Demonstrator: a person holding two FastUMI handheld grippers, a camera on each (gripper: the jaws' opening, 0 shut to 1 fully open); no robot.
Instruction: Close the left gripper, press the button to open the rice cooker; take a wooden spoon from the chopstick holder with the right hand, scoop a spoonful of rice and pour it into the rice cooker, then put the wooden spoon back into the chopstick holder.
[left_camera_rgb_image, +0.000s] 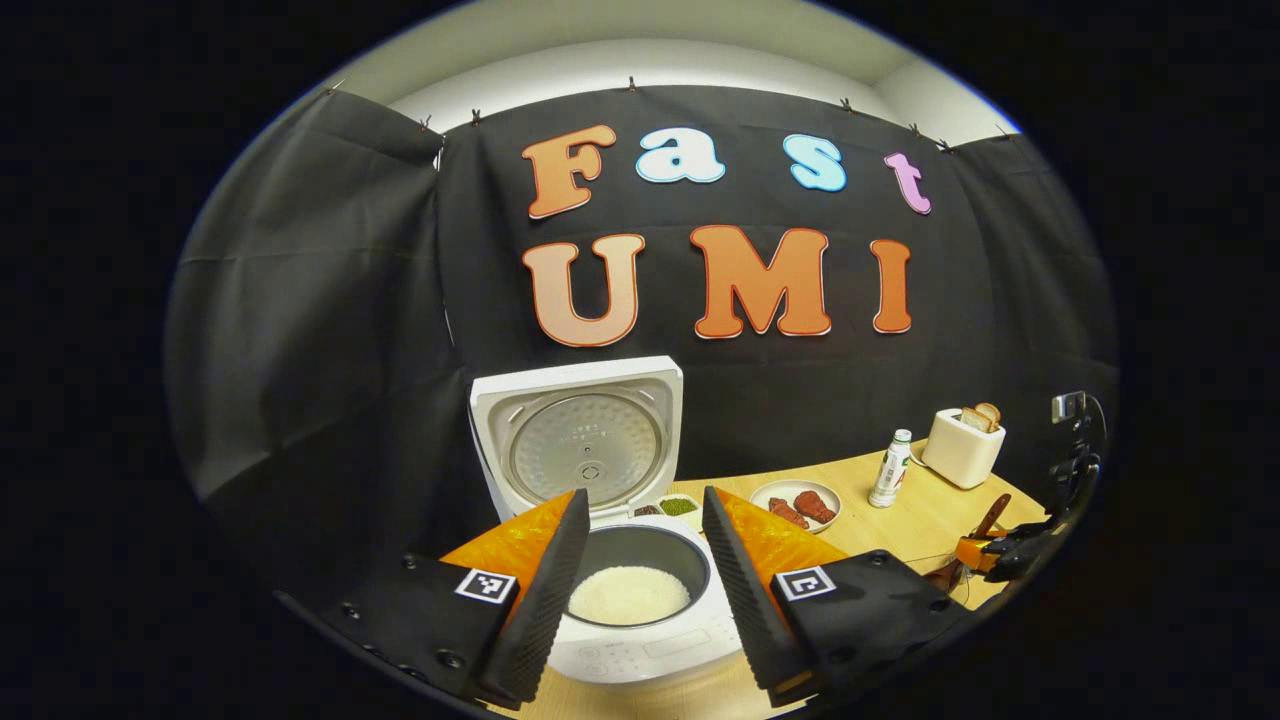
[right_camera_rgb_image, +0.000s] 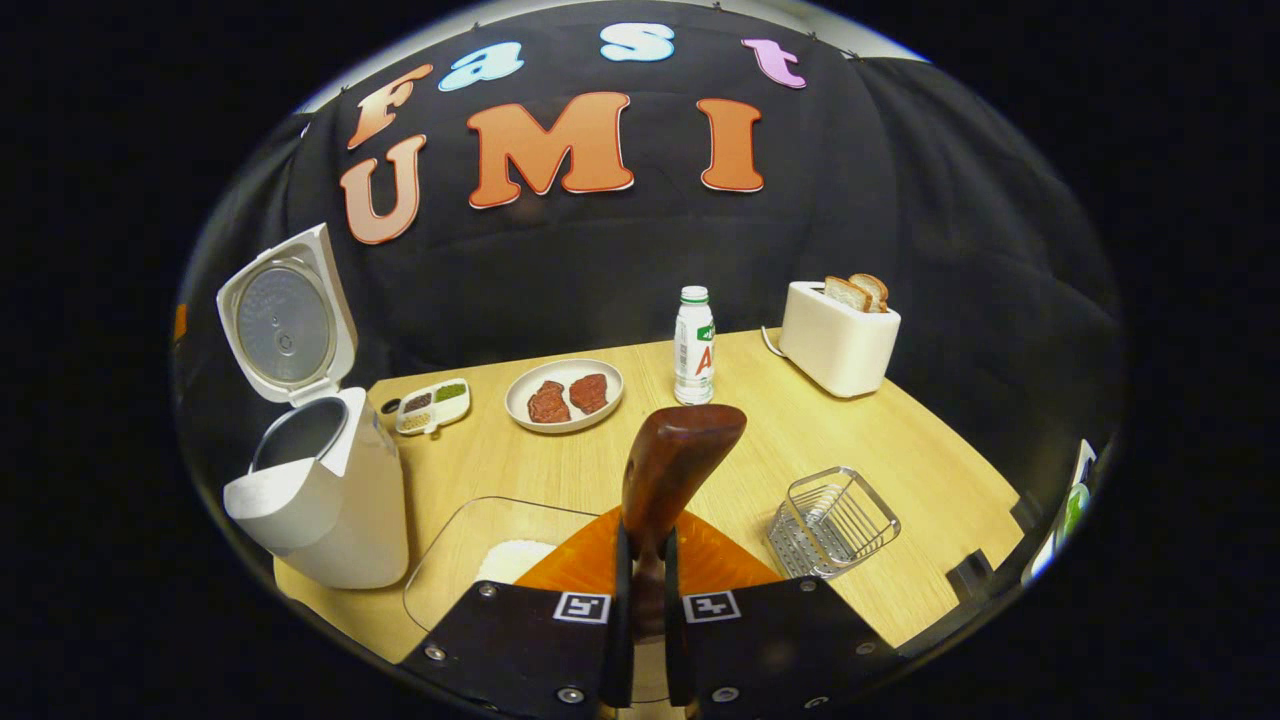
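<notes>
In the left gripper view, the left gripper (left_camera_rgb_image: 640, 545) is hovering with its fingers spread wide and holding nothing, framing the rice cooker (left_camera_rgb_image: 640, 590), whose lid (left_camera_rgb_image: 583, 437) is standing open and whose pot is showing white rice (left_camera_rgb_image: 628, 594) inside. Behind it a plate of meat (left_camera_rgb_image: 797, 503), a bottle (left_camera_rgb_image: 890, 468) and a toaster (left_camera_rgb_image: 962, 447) are sitting on the wooden table (left_camera_rgb_image: 920, 520), and the right gripper (left_camera_rgb_image: 990, 552) is showing at the far right edge. In the right gripper view, the right gripper (right_camera_rgb_image: 643, 560) is clamping the wooden spoon (right_camera_rgb_image: 672, 470) between both fingers, bowl pointing up. The spoon is hanging above a glass dish of rice (right_camera_rgb_image: 500, 555), with the metal chopstick holder (right_camera_rgb_image: 833, 522) lying just to the right and the open cooker standing at the left.
</notes>
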